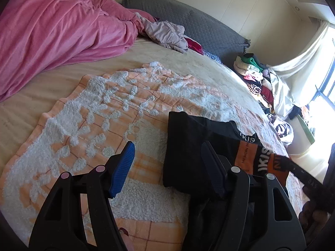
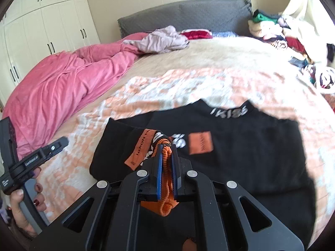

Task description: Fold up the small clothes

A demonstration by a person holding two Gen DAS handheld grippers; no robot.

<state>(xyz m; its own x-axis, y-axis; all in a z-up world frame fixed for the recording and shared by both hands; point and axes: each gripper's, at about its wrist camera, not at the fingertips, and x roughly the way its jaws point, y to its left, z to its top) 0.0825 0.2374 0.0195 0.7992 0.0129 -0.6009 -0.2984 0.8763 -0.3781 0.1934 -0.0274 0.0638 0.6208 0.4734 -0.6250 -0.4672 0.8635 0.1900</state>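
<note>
A black garment (image 2: pixel 240 146) with white lettering at its neckband and orange patches is laid flat on an orange-and-white tufted blanket (image 1: pixel 83 125), in the middle of the right wrist view and at the lower right of the left wrist view. One side appears already turned inward, so the fold is judged to be partly done.

At the lower centre of the right wrist view, the right gripper (image 2: pixel 166 152) is clenched on an orange ribbed cuff (image 2: pixel 166 198), which is bunched between the blue pads. The sleeve is drawn up off the garment's body, probably so that it can be carried across and laid over the middle.

The left gripper (image 1: pixel 167 156) is seen at the bottom of the left wrist view with its jaws apart and nothing pressed between them. One finger (image 1: pixel 123 167) is over the blanket, the other (image 1: pixel 213 167) over the garment's left edge. It seems to be placed there to pin or steady that edge while the sleeve is moved; whether it touches the cloth cannot be told.

At the lower left of the right wrist view, a hand (image 2: pixel 25 209) with dark red nails is wrapped around the left gripper's handle.

Beyond the blanket, a pink duvet (image 1: pixel 62 31) is heaped at the upper left, a crumpled pale garment (image 1: pixel 165 33) lies near a grey headboard (image 1: pixel 199 25), and a pile of mixed clothes (image 1: pixel 255 77) waits at the right edge of the bed.
</note>
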